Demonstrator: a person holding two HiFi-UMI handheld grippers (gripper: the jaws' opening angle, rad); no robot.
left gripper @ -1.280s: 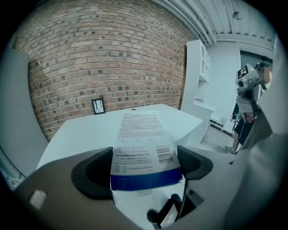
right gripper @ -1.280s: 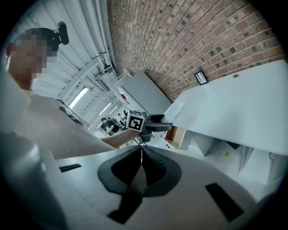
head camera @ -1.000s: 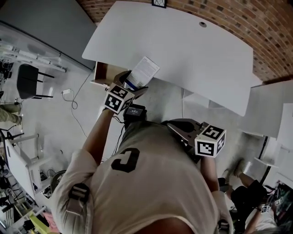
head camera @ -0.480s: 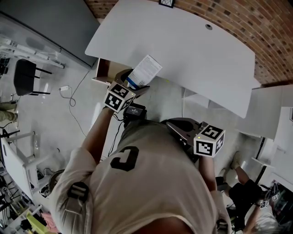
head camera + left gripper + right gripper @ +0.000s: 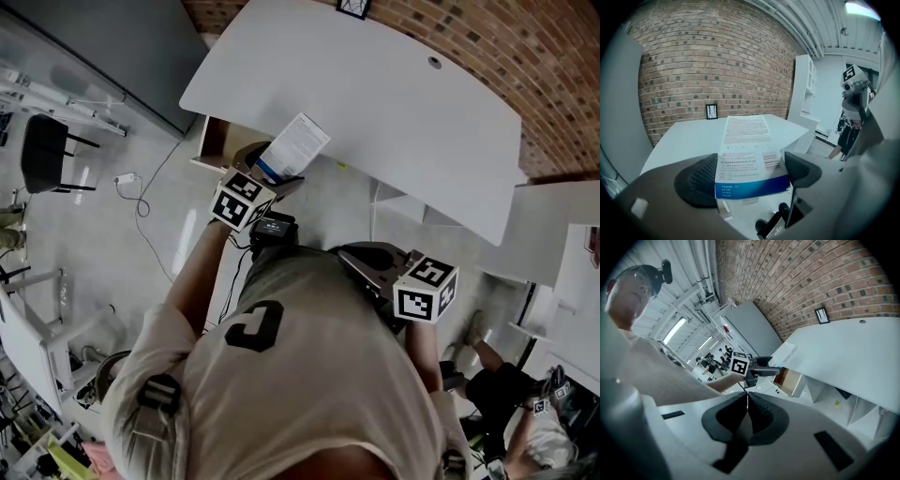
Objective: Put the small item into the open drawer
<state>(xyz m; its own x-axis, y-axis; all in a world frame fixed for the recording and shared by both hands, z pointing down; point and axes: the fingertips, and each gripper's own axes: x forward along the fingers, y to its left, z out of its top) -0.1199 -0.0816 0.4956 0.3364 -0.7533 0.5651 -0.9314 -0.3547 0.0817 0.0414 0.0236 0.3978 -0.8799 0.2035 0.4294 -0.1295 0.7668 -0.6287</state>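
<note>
A small white box with a blue band and printed text is clamped in my left gripper, held in the air at the near edge of the white desk. The box shows small in the right gripper view. Just left of the box, under the desk, a wooden drawer stands open. My right gripper hangs lower by the person's body, its jaws pressed together with nothing between them.
The desk backs onto a brick wall with a small framed picture. White shelving stands at the right, a black chair on the floor at the left. A cable lies on the floor.
The view has shifted slightly; the left gripper with the box stays beside the open drawer. The right gripper has not visibly moved.
</note>
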